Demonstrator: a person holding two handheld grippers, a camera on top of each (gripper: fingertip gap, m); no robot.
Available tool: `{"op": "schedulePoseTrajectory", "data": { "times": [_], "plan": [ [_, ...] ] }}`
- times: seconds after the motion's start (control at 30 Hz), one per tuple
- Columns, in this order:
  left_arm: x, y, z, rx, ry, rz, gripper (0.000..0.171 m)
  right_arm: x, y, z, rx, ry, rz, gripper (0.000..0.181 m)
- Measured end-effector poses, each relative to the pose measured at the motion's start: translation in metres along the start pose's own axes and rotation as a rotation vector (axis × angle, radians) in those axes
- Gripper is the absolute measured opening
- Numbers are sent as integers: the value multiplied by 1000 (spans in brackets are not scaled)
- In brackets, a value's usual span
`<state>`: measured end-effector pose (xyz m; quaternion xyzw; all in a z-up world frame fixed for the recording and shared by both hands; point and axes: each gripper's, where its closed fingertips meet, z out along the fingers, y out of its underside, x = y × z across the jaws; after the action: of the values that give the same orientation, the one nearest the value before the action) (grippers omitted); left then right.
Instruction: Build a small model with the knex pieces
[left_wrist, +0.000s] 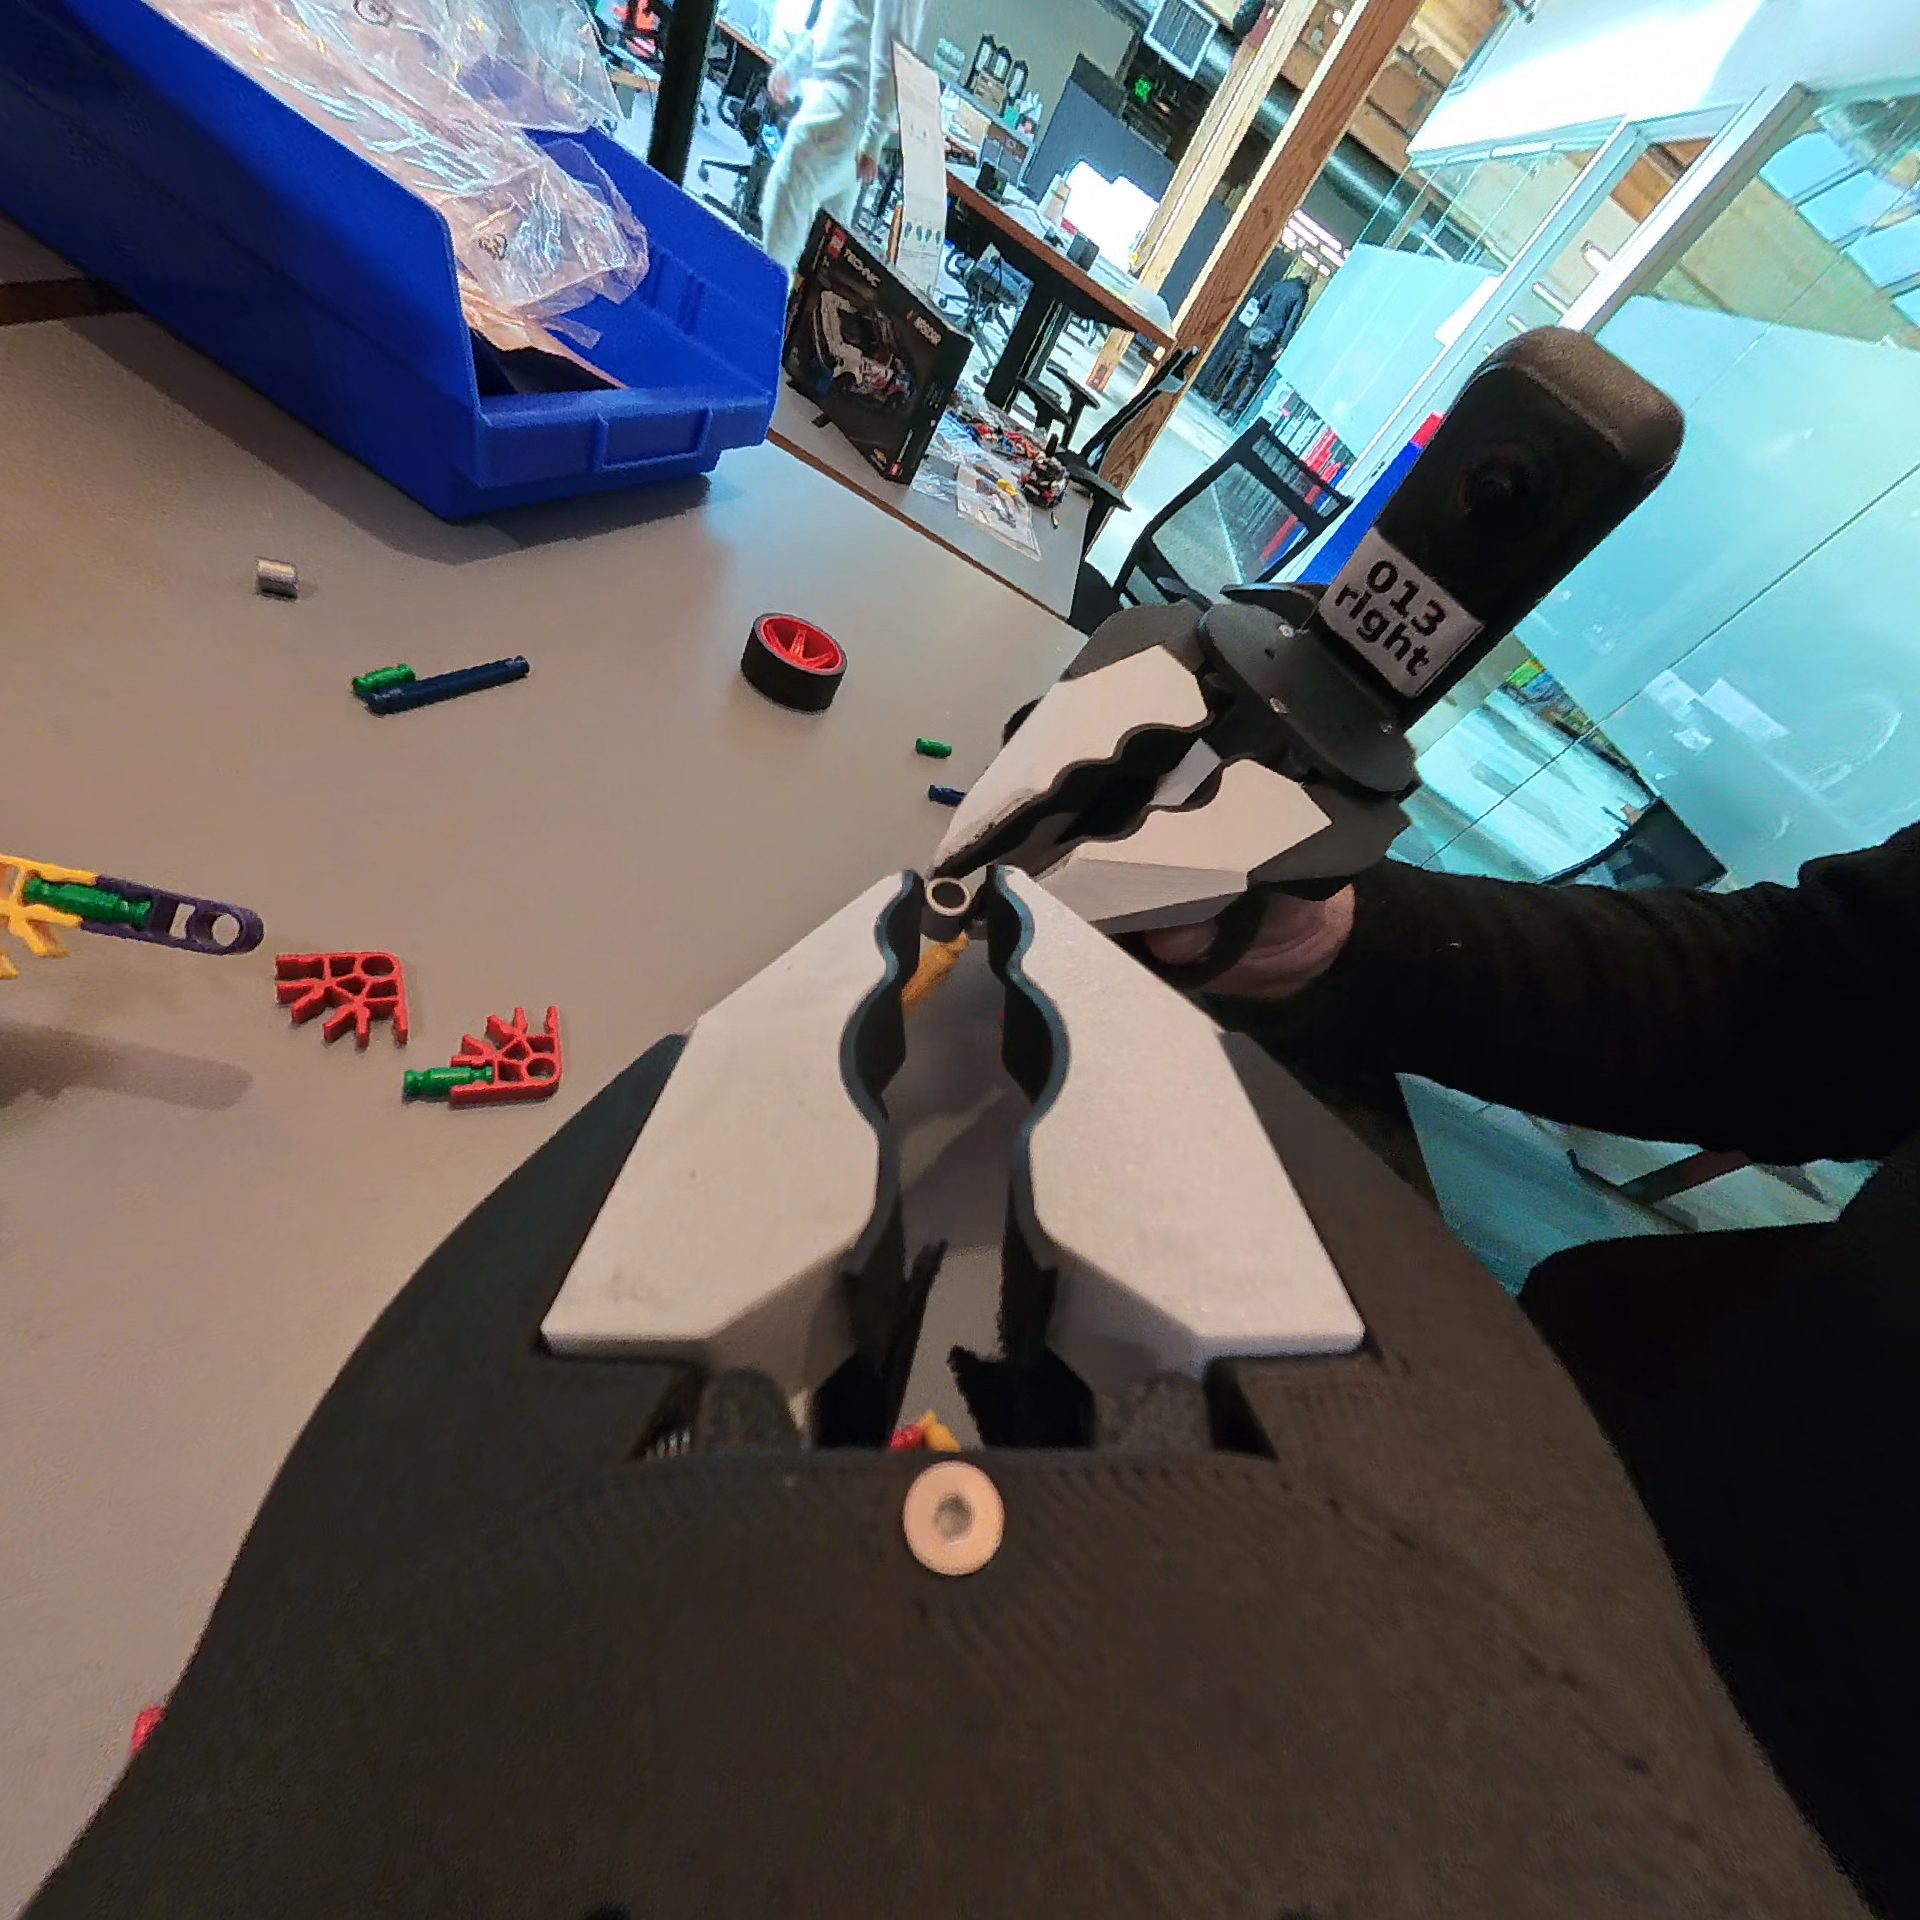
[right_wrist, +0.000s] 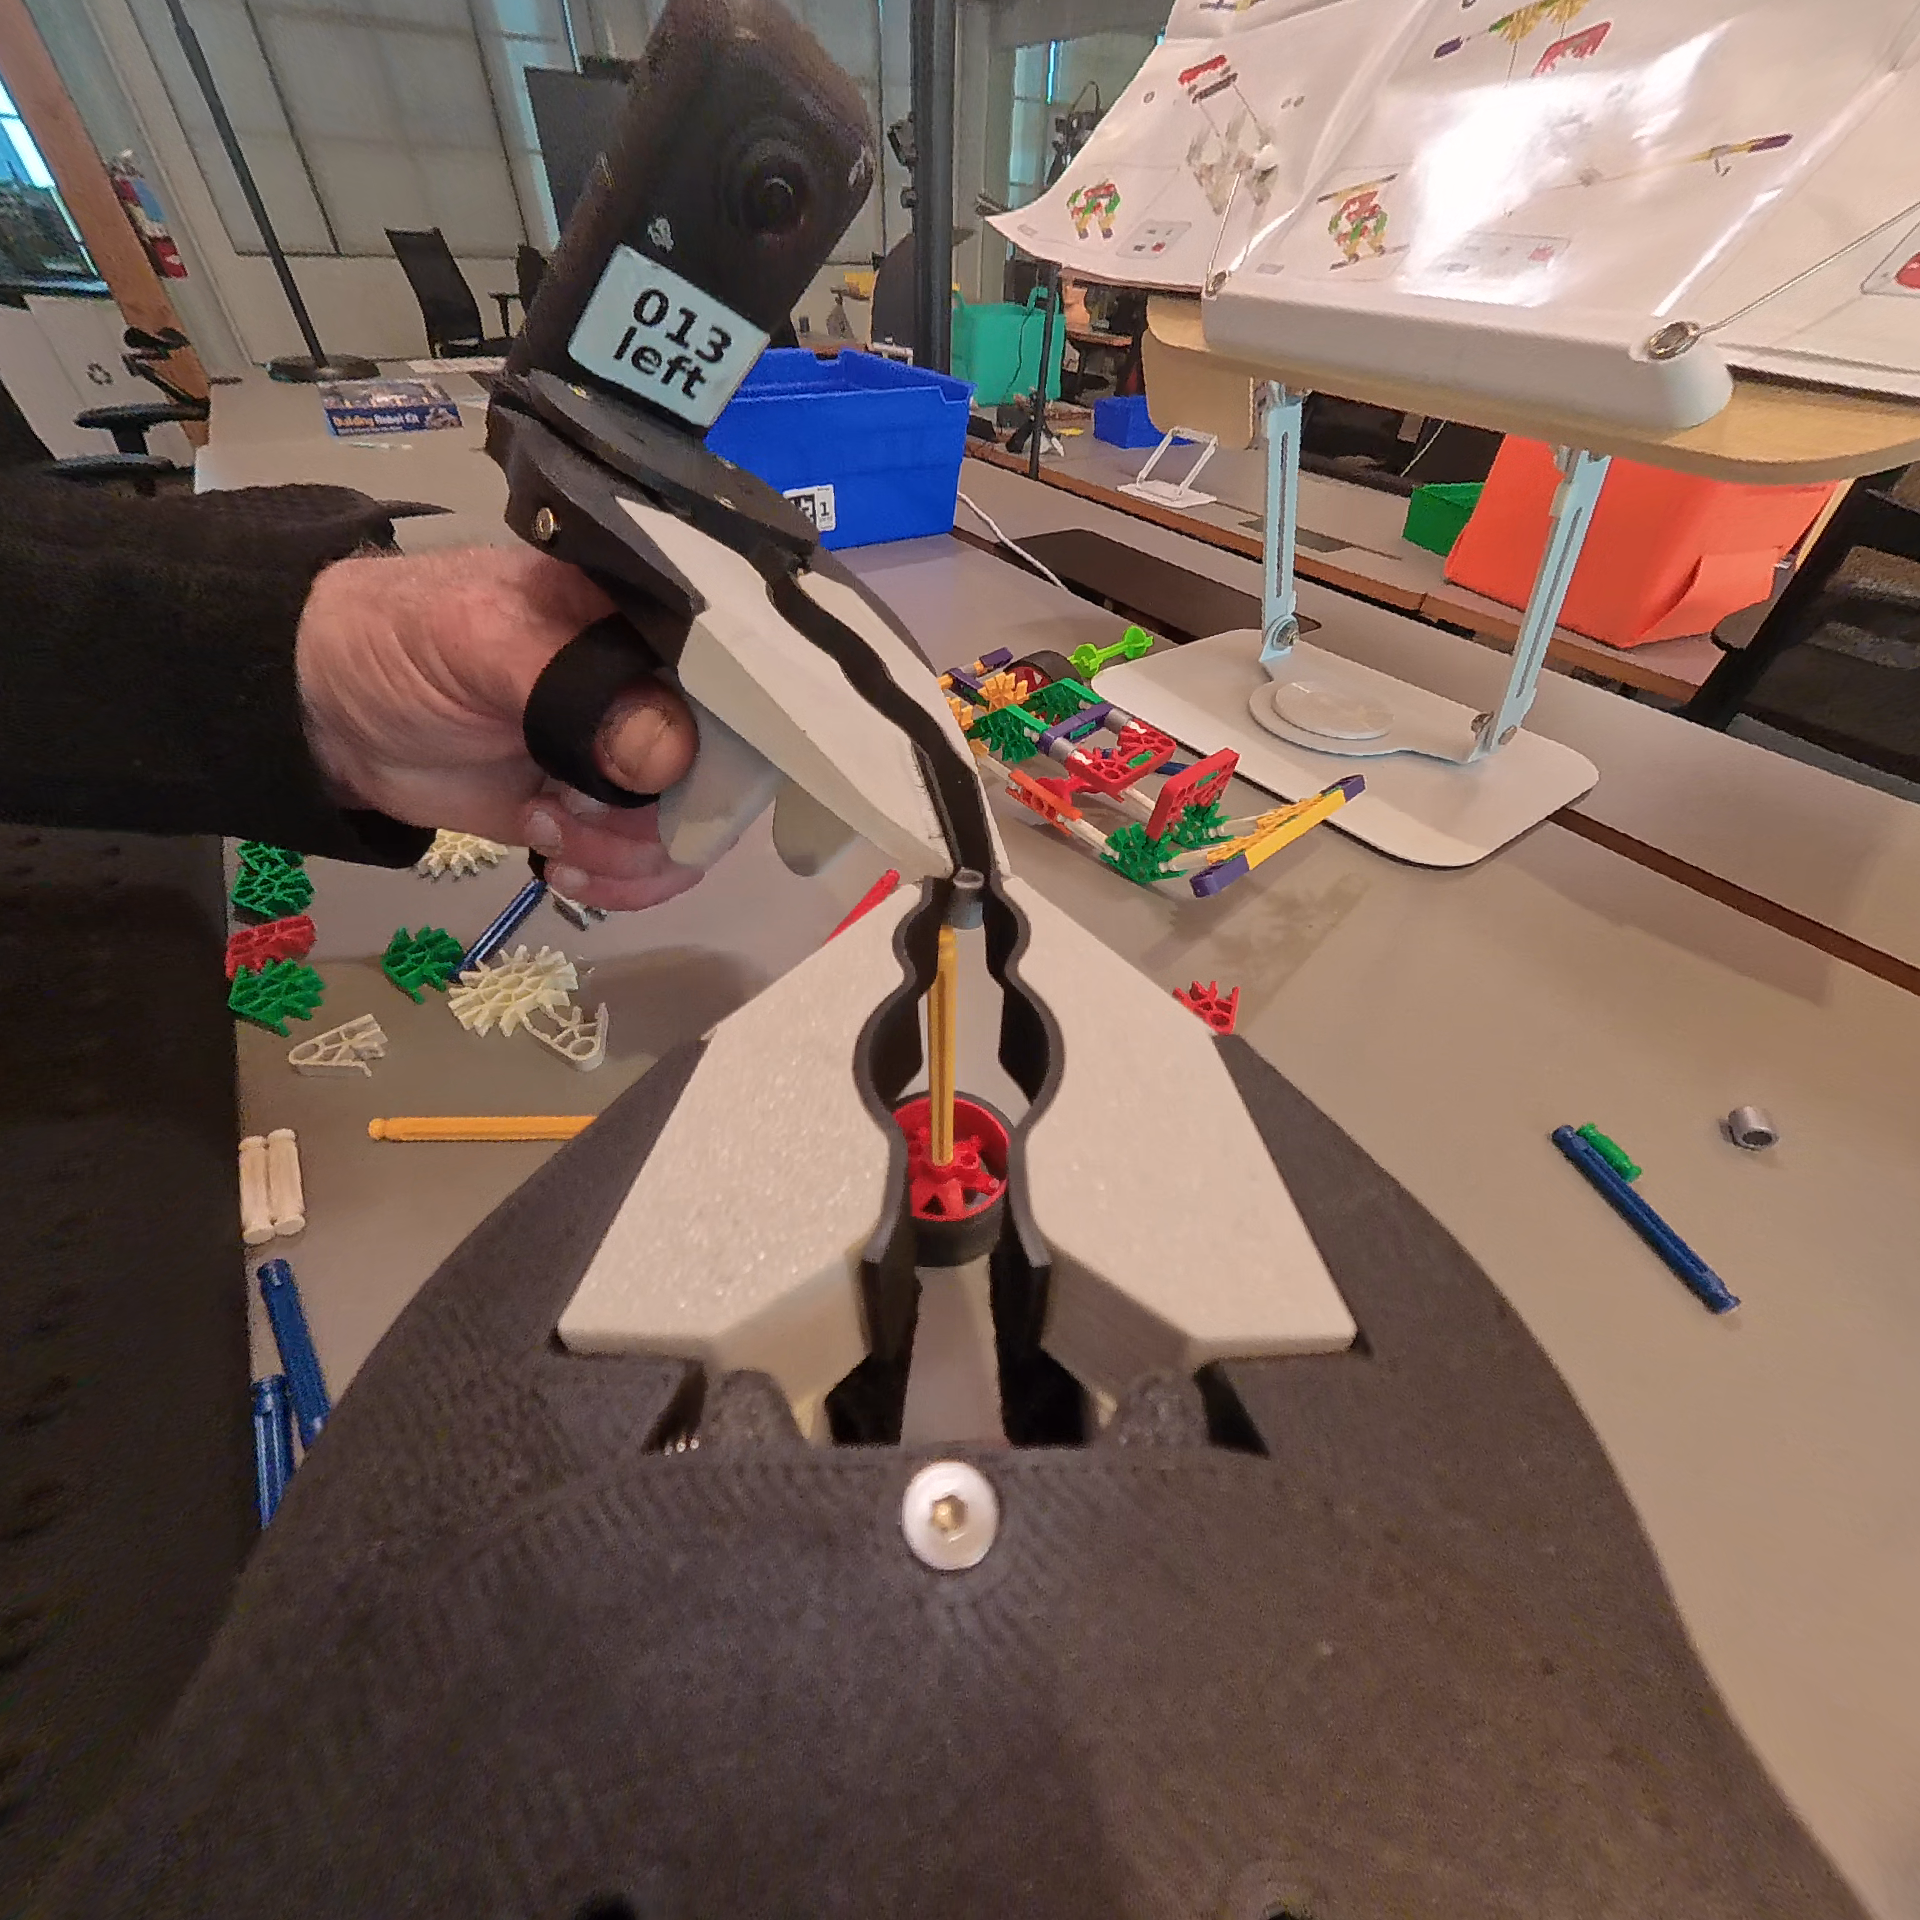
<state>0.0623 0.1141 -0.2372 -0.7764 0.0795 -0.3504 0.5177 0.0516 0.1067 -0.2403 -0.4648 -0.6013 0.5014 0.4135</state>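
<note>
A small grey spacer (left_wrist: 951, 896) sits on the top end of a thin yellow rod (right_wrist: 941, 1039). The rod hangs down to a red wheel with a black tyre (right_wrist: 951, 1174), seen through the gap between my right fingers. My left gripper (left_wrist: 951, 888) is shut with its tips on either side of the spacer. In the right wrist view it (right_wrist: 956, 871) comes down from the upper left onto the spacer (right_wrist: 966, 904). My right gripper (right_wrist: 961, 904) is closed around the same spacer from the other side. In the left wrist view its tips (left_wrist: 948, 871) sit just behind the ring.
On the grey table are a second wheel (left_wrist: 793, 647), a loose grey spacer (left_wrist: 276, 578), red connectors (left_wrist: 343, 992), a blue rod (right_wrist: 1642, 1226) and loose connectors (right_wrist: 281, 935). A blue bin (left_wrist: 312, 260) stands at the back left. A built model (right_wrist: 1101, 769) lies before an instruction stand (right_wrist: 1455, 208). My two grippers' fingertips are within a few centimetres of each other. From either gripper's tips it is about 20 cm to the built model (right_wrist: 1101, 769).
</note>
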Motion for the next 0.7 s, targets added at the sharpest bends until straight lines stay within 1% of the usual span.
{"op": "schedulePoseTrajectory", "data": {
  "times": [0.33,0.5,0.6,0.7],
  "plan": [
    [0,5,2,-31,-22,73,8,-2,4,-2,-15,-1,-4,5],
    [6,-1,1,-22,3,96,8,-4,-3,-5,14,-4,7,5],
    [9,-1,0,-22,39,67,9,-5,-5,-7,29,-14,24,5],
    [11,3,1,-47,59,67,10,-8,-2,-8,25,-18,21,5]
  ]
}}
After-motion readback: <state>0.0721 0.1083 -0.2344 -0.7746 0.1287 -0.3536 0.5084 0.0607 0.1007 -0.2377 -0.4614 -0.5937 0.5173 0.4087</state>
